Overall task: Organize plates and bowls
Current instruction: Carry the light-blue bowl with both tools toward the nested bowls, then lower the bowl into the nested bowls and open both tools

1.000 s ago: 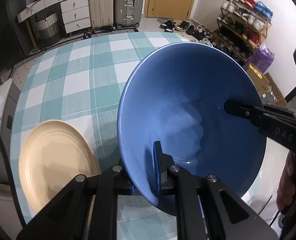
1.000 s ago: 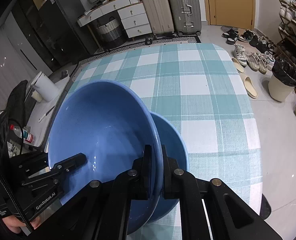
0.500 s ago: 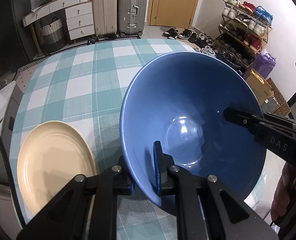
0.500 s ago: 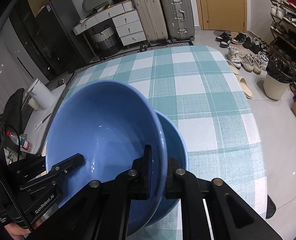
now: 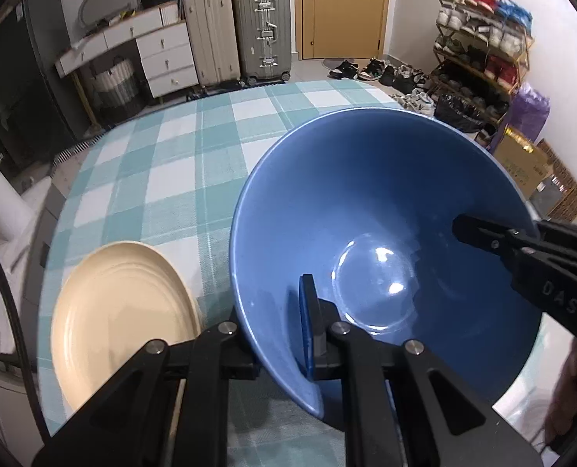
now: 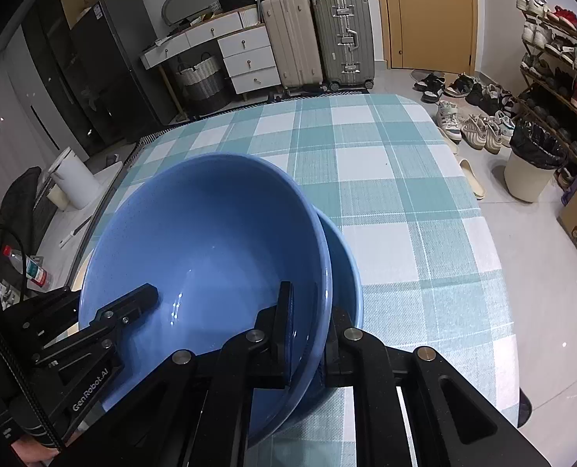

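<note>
Both claws, left (image 5: 284, 334) and right (image 6: 307, 334), grasp the big bowl (image 5: 385, 233) by opposite rims; lower it level, centred into the smaller bowl (image 6: 346, 268) beneath, then release together

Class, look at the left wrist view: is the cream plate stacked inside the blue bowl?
No, the cream plate lies on the checked tablecloth beside the blue bowl.

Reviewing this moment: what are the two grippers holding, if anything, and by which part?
Both hold the same large blue bowl by its rim: the left gripper pinches the near-left wall, the right gripper the opposite side, one finger inside, one outside.
</note>
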`<state>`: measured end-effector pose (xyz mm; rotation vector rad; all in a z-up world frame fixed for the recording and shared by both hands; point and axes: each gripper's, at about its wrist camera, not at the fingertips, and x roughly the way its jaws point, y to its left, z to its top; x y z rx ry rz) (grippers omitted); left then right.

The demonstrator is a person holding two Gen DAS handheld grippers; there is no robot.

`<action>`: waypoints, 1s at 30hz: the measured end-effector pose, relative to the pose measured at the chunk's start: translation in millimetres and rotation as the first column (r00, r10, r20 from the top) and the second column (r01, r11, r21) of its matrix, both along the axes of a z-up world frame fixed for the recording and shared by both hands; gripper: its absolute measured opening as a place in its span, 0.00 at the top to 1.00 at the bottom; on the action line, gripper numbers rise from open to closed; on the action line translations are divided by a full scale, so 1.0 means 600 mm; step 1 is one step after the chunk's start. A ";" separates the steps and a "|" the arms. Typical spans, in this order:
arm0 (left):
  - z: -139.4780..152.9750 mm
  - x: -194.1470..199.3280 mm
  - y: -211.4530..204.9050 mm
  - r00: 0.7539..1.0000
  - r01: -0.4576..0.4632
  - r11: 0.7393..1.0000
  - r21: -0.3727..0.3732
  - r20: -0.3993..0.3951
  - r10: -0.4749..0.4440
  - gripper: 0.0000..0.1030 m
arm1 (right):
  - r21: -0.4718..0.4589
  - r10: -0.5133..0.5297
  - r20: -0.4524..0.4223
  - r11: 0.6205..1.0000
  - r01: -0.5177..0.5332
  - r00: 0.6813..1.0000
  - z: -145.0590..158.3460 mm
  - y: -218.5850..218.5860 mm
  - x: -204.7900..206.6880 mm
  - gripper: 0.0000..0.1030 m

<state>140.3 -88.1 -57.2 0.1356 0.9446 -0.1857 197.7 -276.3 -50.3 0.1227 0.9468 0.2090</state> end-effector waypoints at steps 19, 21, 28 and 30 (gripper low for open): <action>-0.027 0.004 -0.001 0.999 -0.006 1.000 -0.008 -0.042 0.005 0.81 | -0.206 0.005 0.115 0.978 0.018 0.993 -0.005 0.027 -0.029 0.90; -0.031 0.004 0.000 0.999 -0.005 1.000 -0.014 -0.051 0.004 0.81 | -0.230 0.006 0.132 0.973 0.024 0.991 -0.004 0.031 -0.031 0.90; -0.032 0.004 0.005 0.998 -0.006 0.999 -0.039 -0.055 0.004 0.80 | -0.241 0.003 0.168 0.970 0.038 0.986 -0.004 0.035 -0.036 0.90; -0.033 0.003 0.006 0.999 0.000 0.999 -0.053 -0.054 -0.002 0.79 | -0.232 -0.004 0.169 0.972 0.044 0.986 -0.003 0.033 -0.036 0.89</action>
